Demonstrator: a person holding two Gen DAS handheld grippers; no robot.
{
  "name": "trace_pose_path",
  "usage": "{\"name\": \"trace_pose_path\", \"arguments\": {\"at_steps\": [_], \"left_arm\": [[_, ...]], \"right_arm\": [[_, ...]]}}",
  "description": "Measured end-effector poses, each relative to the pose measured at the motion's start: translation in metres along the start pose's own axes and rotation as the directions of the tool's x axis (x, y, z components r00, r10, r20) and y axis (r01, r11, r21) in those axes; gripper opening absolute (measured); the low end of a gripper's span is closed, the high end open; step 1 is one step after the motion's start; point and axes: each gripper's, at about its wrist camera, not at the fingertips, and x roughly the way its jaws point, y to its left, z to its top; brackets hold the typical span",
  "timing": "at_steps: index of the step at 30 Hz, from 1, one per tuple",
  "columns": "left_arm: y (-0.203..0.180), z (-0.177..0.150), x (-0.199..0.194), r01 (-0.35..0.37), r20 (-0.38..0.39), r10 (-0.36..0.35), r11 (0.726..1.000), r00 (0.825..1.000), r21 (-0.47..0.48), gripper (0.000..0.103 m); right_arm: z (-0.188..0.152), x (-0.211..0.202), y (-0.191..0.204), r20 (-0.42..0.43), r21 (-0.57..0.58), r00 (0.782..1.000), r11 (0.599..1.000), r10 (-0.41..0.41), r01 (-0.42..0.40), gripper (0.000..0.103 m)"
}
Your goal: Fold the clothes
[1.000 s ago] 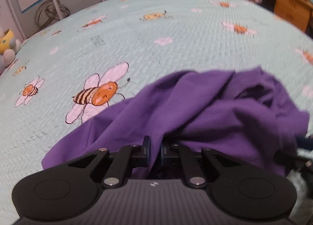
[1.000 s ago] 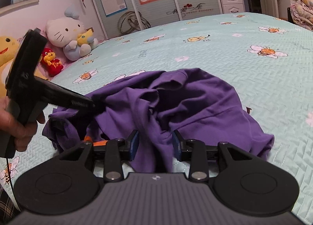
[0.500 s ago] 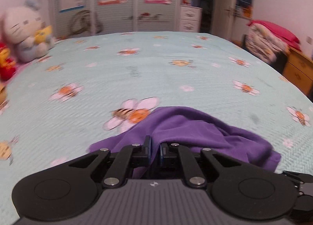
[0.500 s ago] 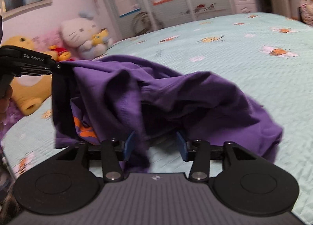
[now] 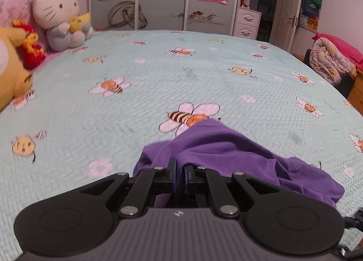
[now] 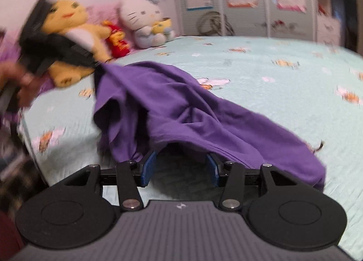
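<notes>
Bee-print bed (image 5: 158,79), and the purple garment (image 6: 181,107) lies stretched across it; left tool (image 5: 179,176) is clamped on its edge, lifting; right tool (image 6: 180,168) is spread wide, gripping nothing.

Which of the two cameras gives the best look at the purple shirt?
The right wrist view: the purple shirt stretches from the left gripper, lifted off the bed. The left wrist view shows only a bunched part beyond its closed jaws.
</notes>
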Motion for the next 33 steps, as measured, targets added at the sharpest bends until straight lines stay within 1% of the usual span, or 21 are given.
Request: {"name": "trace_pose_path", "arguments": {"at_steps": [2,4,5,6,7,9,11,13,14,16,18,20,22,24,26,27,30,31,33], "left_arm": [[-0.003,0.004,0.007,-0.007,-0.008,0.007,1.000,1.000,0.016,0.008],[-0.006,0.008,0.021,-0.026,-0.024,0.027,0.999,0.999,0.034,0.008],[-0.006,0.008,0.031,-0.030,-0.046,0.031,0.999,0.998,0.030,0.008],[-0.005,0.008,0.041,-0.034,-0.069,0.036,0.999,0.997,0.025,0.008],[-0.004,0.007,0.051,-0.037,-0.091,0.038,0.999,0.995,0.020,0.008],[-0.003,0.002,0.068,-0.037,-0.120,0.039,0.999,0.992,0.016,0.008],[-0.001,-0.006,0.076,-0.036,-0.133,0.038,0.999,0.990,0.012,0.008],[0.004,-0.013,0.069,-0.023,-0.127,0.020,0.999,0.992,-0.023,0.009],[0.007,-0.017,0.065,-0.015,-0.123,0.010,0.999,0.992,-0.042,0.012],[0.015,-0.023,0.050,0.005,-0.111,-0.016,0.995,0.994,-0.098,0.023],[0.023,-0.029,0.035,0.018,-0.100,-0.032,0.990,0.994,-0.138,0.029],[0.028,-0.034,0.020,0.022,-0.093,-0.035,0.989,0.995,-0.147,0.030],[0.031,-0.040,0.007,0.026,-0.086,-0.039,0.988,0.996,-0.149,0.036],[0.027,-0.048,-0.006,0.049,-0.081,-0.060,0.990,0.995,-0.130,0.041],[0.014,-0.057,-0.016,0.097,-0.083,-0.104,0.992,0.991,-0.085,0.050],[0.005,-0.062,-0.018,0.124,-0.091,-0.129,0.991,0.987,-0.053,0.060],[-0.032,-0.076,-0.018,0.184,-0.118,-0.176,0.981,0.977,0.062,0.075],[-0.044,-0.080,-0.015,0.183,-0.126,-0.170,0.978,0.977,0.101,0.076],[-0.063,-0.085,-0.005,0.161,-0.141,-0.139,0.973,0.980,0.163,0.076]], "right_arm": [[0.001,-0.012,0.007,0.026,-0.081,0.999,0.996,-0.031,0.033,0.049],[0.005,-0.023,0.008,0.064,-0.113,0.996,0.991,-0.059,0.066,0.051],[0.006,-0.024,0.007,0.070,-0.117,0.995,0.991,-0.065,0.073,0.060],[0.007,-0.024,0.005,0.071,-0.120,0.995,0.990,-0.069,0.077,0.072],[0.008,-0.023,0.003,0.071,-0.124,0.995,0.989,-0.073,0.082,0.074],[0.007,-0.014,0.006,0.047,-0.164,0.995,0.982,-0.086,0.092,0.074],[0.004,-0.002,0.011,0.017,-0.212,0.995,0.972,-0.098,0.100,0.074],[-0.002,0.011,0.022,-0.017,-0.274,0.993,0.956,-0.116,0.107,0.074],[-0.005,0.017,0.027,-0.027,-0.309,0.992,0.944,-0.127,0.113,0.074],[-0.010,0.029,0.037,-0.045,-0.364,0.987,0.923,-0.152,0.126,0.074],[-0.013,0.041,0.042,-0.063,-0.398,0.982,0.907,-0.176,0.137,0.074],[-0.015,0.050,0.047,-0.076,-0.414,0.979,0.900,-0.187,0.140,0.074],[-0.017,0.055,0.052,-0.076,-0.426,0.978,0.893,-0.194,0.144,0.074],[-0.018,0.059,0.057,-0.073,-0.438,0.977,0.887,-0.199,0.148,0.074],[-0.021,0.065,0.061,-0.064,-0.479,0.971,0.861,-0.230,0.172,0.074],[-0.023,0.068,0.063,-0.058,-0.501,0.967,0.845,-0.247,0.186,0.074],[-0.028,0.078,0.069,-0.038,-0.567,0.954,0.792,-0.299,0.226,0.074],[-0.030,0.081,0.071,-0.030,-0.588,0.948,0.773,-0.315,0.238,0.074],[-0.032,0.084,0.071,-0.024,-0.603,0.946,0.759,-0.325,0.245,0.074]]}}
